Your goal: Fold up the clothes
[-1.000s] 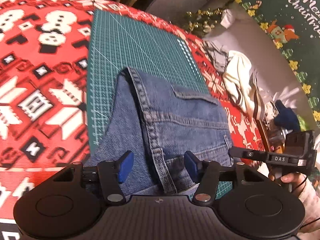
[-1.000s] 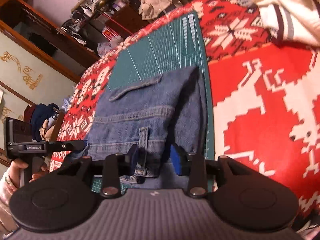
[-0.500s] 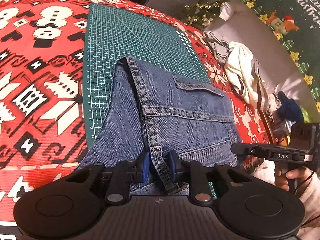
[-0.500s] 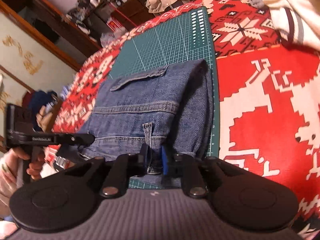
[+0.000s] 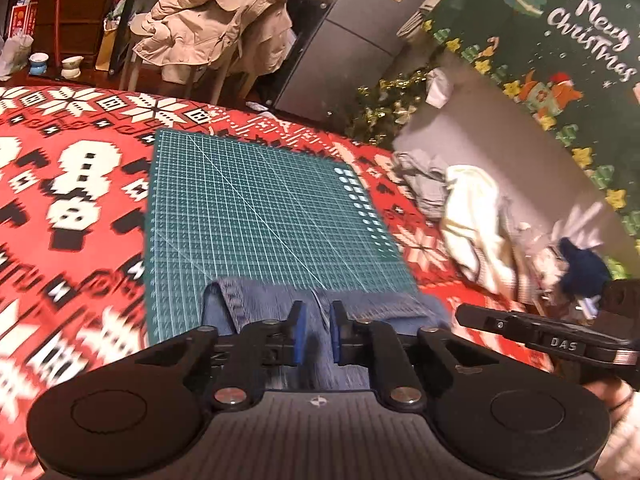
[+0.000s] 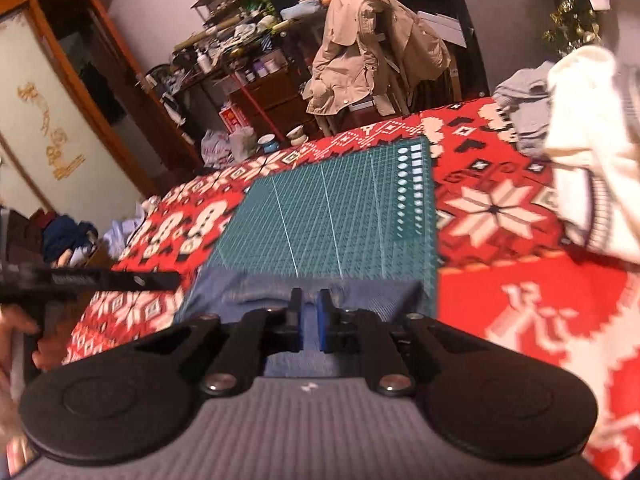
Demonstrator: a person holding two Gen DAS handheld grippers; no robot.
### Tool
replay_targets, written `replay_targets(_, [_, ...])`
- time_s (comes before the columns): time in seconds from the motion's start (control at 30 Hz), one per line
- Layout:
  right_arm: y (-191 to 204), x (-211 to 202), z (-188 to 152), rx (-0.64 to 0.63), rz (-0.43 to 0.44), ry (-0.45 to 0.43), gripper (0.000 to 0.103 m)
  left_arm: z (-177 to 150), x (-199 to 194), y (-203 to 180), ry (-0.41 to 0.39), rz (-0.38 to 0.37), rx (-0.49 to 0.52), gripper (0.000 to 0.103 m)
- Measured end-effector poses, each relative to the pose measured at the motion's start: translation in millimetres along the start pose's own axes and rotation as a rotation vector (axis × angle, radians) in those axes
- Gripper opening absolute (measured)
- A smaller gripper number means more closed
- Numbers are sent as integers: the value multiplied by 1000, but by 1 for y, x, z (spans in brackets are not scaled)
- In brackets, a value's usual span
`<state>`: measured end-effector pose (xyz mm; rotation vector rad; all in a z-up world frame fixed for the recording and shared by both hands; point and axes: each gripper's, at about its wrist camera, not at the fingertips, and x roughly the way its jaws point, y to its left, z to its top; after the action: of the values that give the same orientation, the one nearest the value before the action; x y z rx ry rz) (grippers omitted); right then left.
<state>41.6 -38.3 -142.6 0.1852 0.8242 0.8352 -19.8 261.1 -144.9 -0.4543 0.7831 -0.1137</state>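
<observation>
A red tablecloth (image 5: 72, 208) with white snowmen and snowflakes covered the table, and a green cutting mat (image 5: 256, 216) lay along its middle, reaching away from you. The jeans (image 5: 372, 308), blue denim already doubled over, lay at the near end of the mat, with their far edge straight across it. Far to the right, a loose heap of cream and grey clothes (image 5: 472, 216) sat on the cloth, well apart from the jeans.

You held both tools low at the near edge of the denim. The left gripper (image 5: 318, 334) had its blue pads drawn close on a raised ridge of the fabric near the middle. The right gripper (image 6: 309, 326) was likewise pinched on denim, further right; blur hid how much cloth either one held.

You looked to be carrying the near part of the jeans for a fold, though the direction could not be told. To do it well, you needed to keep both grips firm, move the two tools together at one height, hold the edge taut between them, and lay it square to the mat's lines.
</observation>
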Motion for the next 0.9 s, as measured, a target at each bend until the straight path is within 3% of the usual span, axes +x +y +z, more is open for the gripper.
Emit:
replay_targets(0.17, [-26,52,2,154,26,27,4,-5,18,30,0,-26,-103,3])
replay_targets(0.27, [-55,57,-11,265,76,33,0,-12,18,40,-8,-42,-135,3])
replay_targets(0.47, [-75,43,-21,281,65,30,0,-18,14,47,-21,-46,-178,3])
replay_targets(0.63, [-73,34,-19,315,43,27,0,-11,3,30,-31,-4,-86,2])
replay_targets(0.73, [-60,29,-9,273,35,22,10,-7,-3,20,-38,22,-28,7])
replay_targets(0.8, [-46,22,-1,203,25,26,11,-4,-7,13,-42,39,10,8])
replay_targets(0.9, [-22,16,9,81,-30,31,33,-1,-12,1,-52,69,62,16])
